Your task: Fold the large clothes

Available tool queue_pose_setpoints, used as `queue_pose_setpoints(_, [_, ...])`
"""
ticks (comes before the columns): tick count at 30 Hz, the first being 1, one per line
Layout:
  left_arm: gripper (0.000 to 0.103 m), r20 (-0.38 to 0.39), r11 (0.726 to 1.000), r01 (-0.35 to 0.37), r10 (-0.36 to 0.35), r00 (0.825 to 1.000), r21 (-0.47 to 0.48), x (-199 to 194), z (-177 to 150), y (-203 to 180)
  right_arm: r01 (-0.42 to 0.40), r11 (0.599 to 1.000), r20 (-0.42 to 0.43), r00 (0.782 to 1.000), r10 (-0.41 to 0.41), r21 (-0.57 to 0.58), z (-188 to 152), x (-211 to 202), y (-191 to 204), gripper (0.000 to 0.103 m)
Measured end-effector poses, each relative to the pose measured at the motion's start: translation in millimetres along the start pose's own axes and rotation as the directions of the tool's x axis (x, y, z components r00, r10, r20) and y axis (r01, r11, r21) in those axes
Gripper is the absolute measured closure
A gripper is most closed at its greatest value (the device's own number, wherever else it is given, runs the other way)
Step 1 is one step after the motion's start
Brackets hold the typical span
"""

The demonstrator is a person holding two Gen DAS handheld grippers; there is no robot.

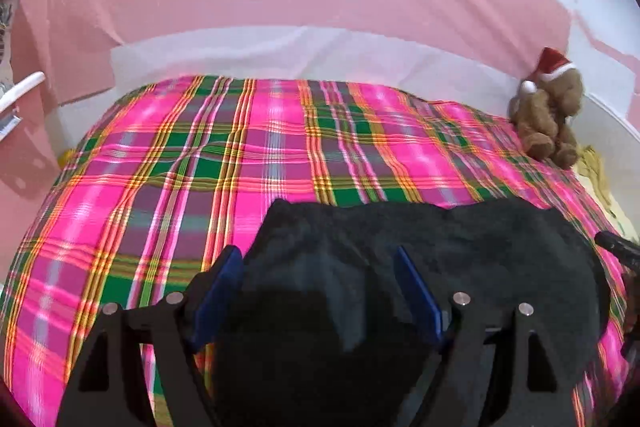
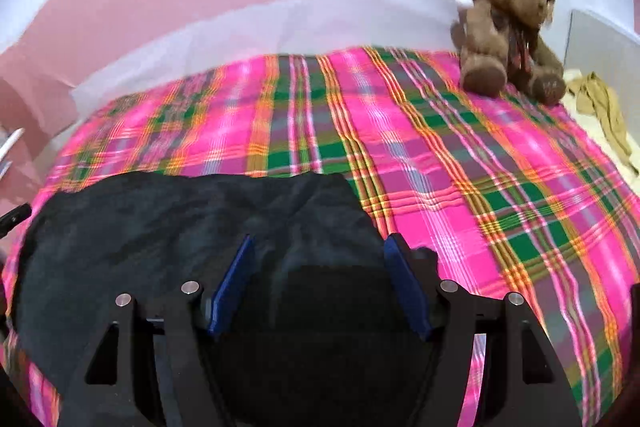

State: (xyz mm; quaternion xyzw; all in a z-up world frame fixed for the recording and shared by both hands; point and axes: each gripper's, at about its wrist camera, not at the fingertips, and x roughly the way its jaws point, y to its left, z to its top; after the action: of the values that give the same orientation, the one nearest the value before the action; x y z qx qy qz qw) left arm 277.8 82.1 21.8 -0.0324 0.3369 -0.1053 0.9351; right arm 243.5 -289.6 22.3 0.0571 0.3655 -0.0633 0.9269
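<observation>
Working the dark garment (image 1: 460,259) on the plaid bedcover (image 1: 168,155): it is lying bunched along the near edge of the bed, toward the near right corner in the left wrist view and the near left in the right wrist view. You are holding both grippers over it with jaws standing well apart. Left gripper (image 1: 318,263) is hovering above the cloth, blue pads (image 1: 416,291) straddling a raised fold, nothing pinched as far as I can tell. Right gripper (image 2: 320,259) is doing the same over the garment's right end, one pad (image 2: 236,279) above cloth, the other by the hem; no grip showing. My read: you are lining up to pick two corners. For a clean fold, be taking the outermost corners of one edge, not the mid-fabric lumps, and be pinching a single layer so it spreads flat. Teddy bear (image 2: 508,27) is sitting at the far right corner, well apart; tan cloth (image 2: 600,107) is lying off the bed's right edge.
</observation>
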Motion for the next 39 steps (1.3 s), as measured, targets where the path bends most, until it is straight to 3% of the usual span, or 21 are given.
queue_pose_setpoints(3, [0.024, -0.031, 1.000, 0.011, -0.010, 0.999, 0.007, -2, -22, 0, -0.025, 1.000, 0.000, 1.000, 0.025, -0.010, -24, -20, 5, 0.036])
queue_pose_setpoints(6, [0.028, -0.101, 1.000, -0.019, 0.017, 0.995, -0.021, 21, -36, 8, -0.003, 1.000, -0.079, 0.997, 0.002, -0.003, -43, 0, 1, 0.036])
queue_pose_setpoints(12, [0.028, -0.101, 0.999, -0.032, 0.029, 0.995, -0.028, 17, -36, 5, 0.002, 1.000, -0.127, 0.992, -0.001, 0.012, -46, 21, -3, 0.036])
queue_pose_setpoints(22, [0.030, -0.051, 1.000, -0.012, 0.012, 0.999, 0.005, -53, -56, -26, -0.005, 1.000, -0.055, 0.998, 0.004, -0.025, -65, -51, 9, 0.036])
queue_pose_setpoints(29, [0.029, -0.140, 0.999, -0.036, 0.038, 0.989, 0.021, -32, -81, -42, 0.017, 0.999, -0.146, 0.989, -0.024, -0.045, -93, -29, 11, 0.036])
queue_pose_setpoints(39, [0.030, -0.117, 0.999, -0.035, 0.038, 0.992, 0.024, -48, -77, -50, -0.019, 0.999, -0.090, 0.996, 0.015, -0.048, -85, -53, 17, 0.036])
